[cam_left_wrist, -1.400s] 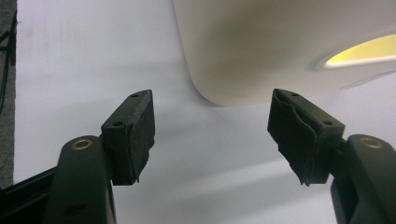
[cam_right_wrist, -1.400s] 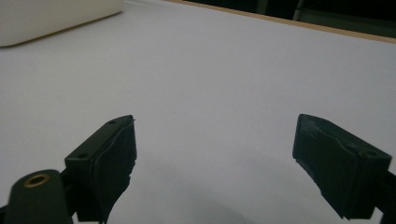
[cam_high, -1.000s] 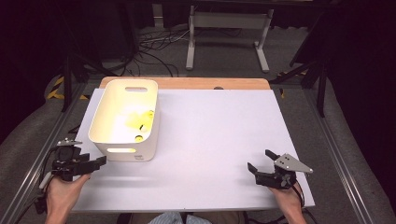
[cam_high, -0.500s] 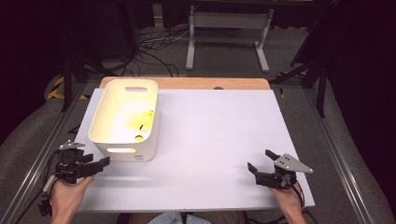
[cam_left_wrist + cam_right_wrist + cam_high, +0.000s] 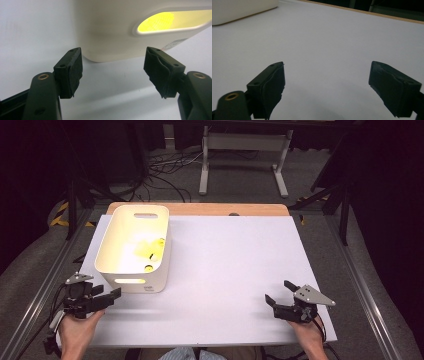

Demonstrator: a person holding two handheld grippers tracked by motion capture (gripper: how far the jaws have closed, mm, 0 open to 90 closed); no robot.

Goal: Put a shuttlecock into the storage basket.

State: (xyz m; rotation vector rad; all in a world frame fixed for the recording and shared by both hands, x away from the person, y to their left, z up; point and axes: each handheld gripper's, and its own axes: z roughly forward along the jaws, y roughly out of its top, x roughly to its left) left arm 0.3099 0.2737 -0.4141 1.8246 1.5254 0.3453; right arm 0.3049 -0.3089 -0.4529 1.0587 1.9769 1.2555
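A cream plastic bin (image 5: 134,249) with rounded corners and slotted handle cut-outs stands near the left edge of the white-topped desk (image 5: 235,265), toward its far left corner, small yellow objects (image 5: 150,251) lying inside; what they are cannot be told. At the near left corner the left gripper (image 5: 114,294) points at the bin's near wall, its jaws spread wide with nothing between them. In the left gripper view, the ribbed black rubber pads (image 5: 72,72) frame the bin's smooth lower corner (image 5: 112,37) and a glowing yellow handle slot (image 5: 172,21), without touching. Near the near right corner, the right gripper (image 5: 280,292) hovers over bare matte desktop, jaws likewise open and empty. A wooden strip edges the far side.
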